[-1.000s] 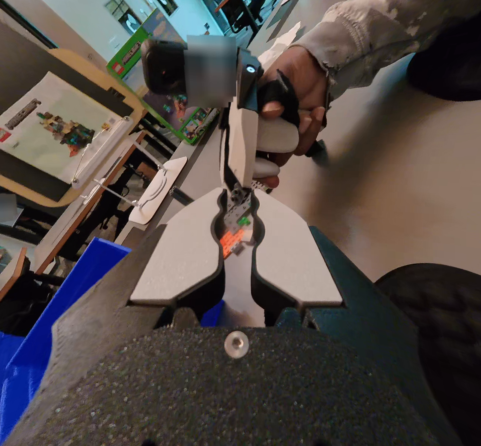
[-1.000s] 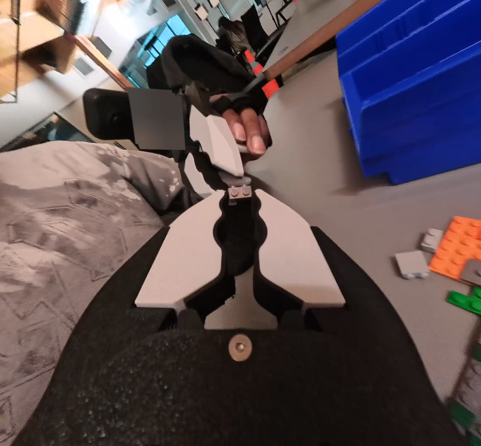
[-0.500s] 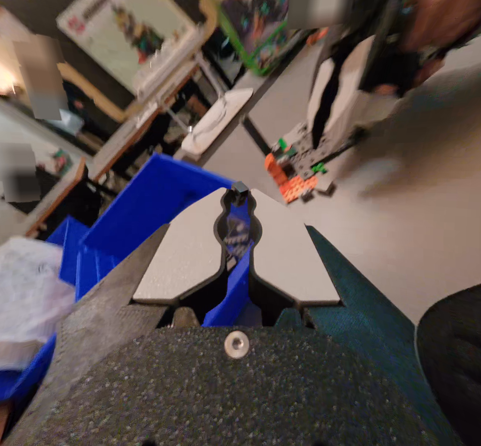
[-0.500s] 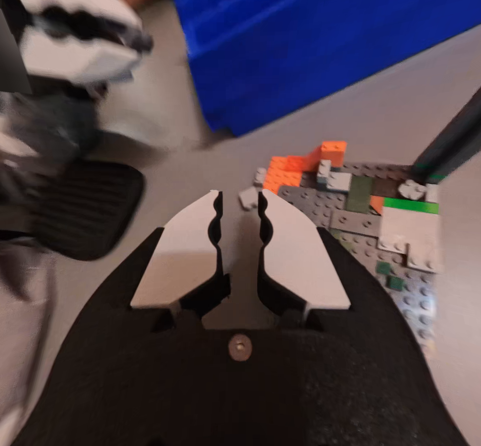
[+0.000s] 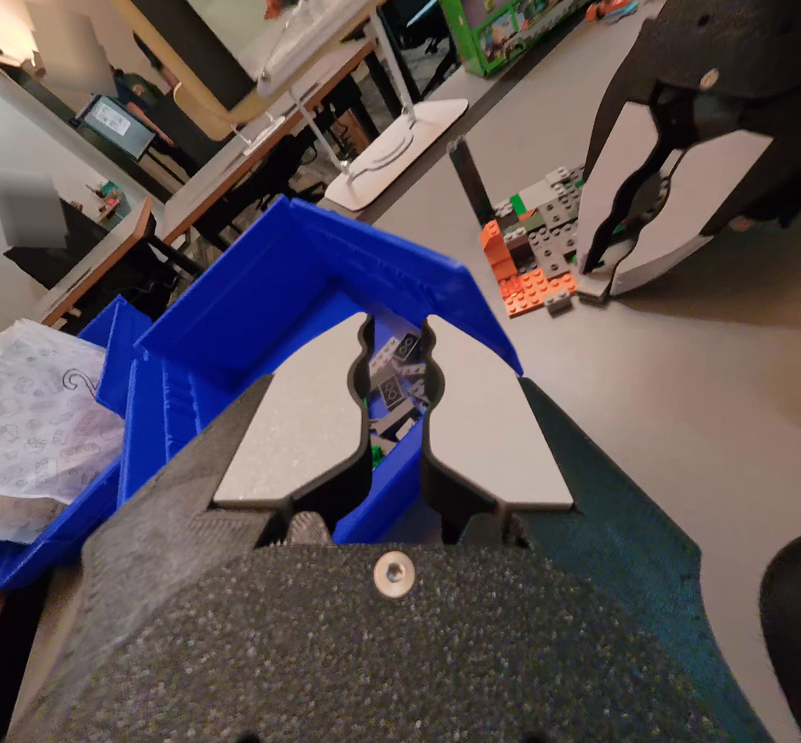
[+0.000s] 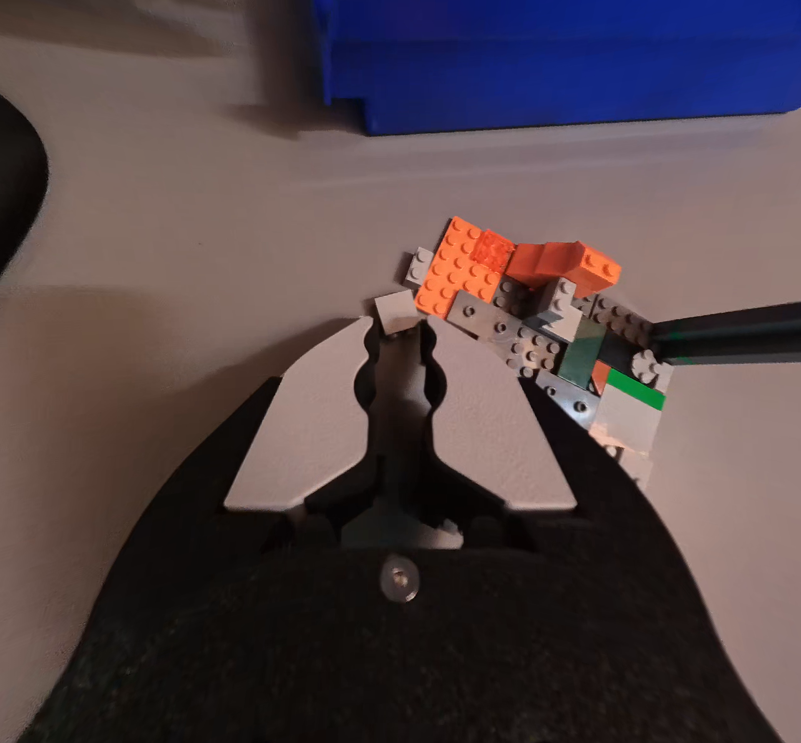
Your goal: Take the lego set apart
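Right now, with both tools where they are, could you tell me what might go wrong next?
1. The right tool is open at a loose grey piece lying against the orange plate; closing may push it aside or nudge the lego set.
2. The left tool hangs open over the blue bin of loose bricks; lowering could catch the bin's rim.

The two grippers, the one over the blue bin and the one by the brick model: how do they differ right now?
The left gripper hangs above the blue bin of loose bricks, while the right gripper is down at the table beside the lego model. The left holds nothing; the right has a small grey piece at its fingertips, not yet gripped. Both are open, with pale pads on black bodies.
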### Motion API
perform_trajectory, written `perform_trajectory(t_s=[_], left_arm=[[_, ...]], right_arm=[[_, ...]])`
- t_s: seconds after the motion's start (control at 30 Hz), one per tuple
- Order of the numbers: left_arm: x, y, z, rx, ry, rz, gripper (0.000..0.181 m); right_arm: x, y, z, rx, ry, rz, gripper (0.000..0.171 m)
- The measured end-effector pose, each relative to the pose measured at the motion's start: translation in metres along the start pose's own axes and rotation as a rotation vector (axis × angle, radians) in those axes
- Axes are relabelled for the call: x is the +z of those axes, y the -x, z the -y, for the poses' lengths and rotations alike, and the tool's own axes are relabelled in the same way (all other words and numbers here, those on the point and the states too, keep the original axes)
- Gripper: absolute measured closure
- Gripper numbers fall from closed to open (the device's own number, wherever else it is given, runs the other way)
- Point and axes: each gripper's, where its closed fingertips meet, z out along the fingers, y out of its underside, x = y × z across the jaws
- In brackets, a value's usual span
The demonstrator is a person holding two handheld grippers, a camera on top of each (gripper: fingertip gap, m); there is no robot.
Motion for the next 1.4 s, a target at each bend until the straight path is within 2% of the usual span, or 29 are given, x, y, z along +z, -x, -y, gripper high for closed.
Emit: perform_trajectory(t_s=[0.17,0.37,0.5,0.57,0.7,0.8,0.87,0.97,1.07,1.17,1.3,1.4], left_arm=[[-0.016,-0.028,0.037,0.054,-0.148,-0.110,0.162],[-0.026,-0.097,0.068,0.236,-0.265,-0.308,0.157],[-0.028,-0.127,0.085,0.336,-0.320,-0.364,0.162],[-0.027,-0.136,0.091,0.384,-0.336,-0.362,0.166],[-0.020,-0.142,0.099,0.389,-0.345,-0.360,0.171],[-0.010,-0.143,0.101,0.395,-0.333,-0.341,0.174],[-0.005,-0.138,0.099,0.397,-0.316,-0.317,0.181],[0.000,-0.127,0.088,0.335,-0.283,-0.308,0.181],[0.004,-0.120,0.070,0.300,-0.216,-0.313,0.181],[0.008,-0.125,0.044,0.251,-0.086,-0.394,0.181],[0.023,-0.128,0.003,0.205,0.164,-0.420,0.155],[0.034,-0.132,-0.008,0.123,0.252,-0.415,0.151]], right_arm=[[-0.015,0.011,0.009,0.028,-0.067,0.061,0.154],[-0.074,0.044,0.053,0.250,-0.359,0.414,0.154],[-0.104,0.066,0.063,0.325,-0.447,0.585,0.154],[-0.112,0.071,0.061,0.347,-0.465,0.609,0.154],[-0.122,0.063,0.052,0.402,-0.496,0.577,0.152],[-0.124,0.048,0.042,0.394,-0.487,0.499,0.137],[-0.132,0.041,0.039,0.397,-0.513,0.505,0.140],[-0.147,0.023,0.035,0.489,-0.600,0.538,0.142],[-0.140,-0.002,0.015,0.532,-0.575,0.412,0.143],[-0.124,-0.011,-0.004,0.495,-0.492,0.301,0.143],[-0.107,-0.030,-0.022,0.418,-0.414,0.121,0.143],[-0.104,-0.047,-0.032,0.417,-0.420,0.035,0.145]])
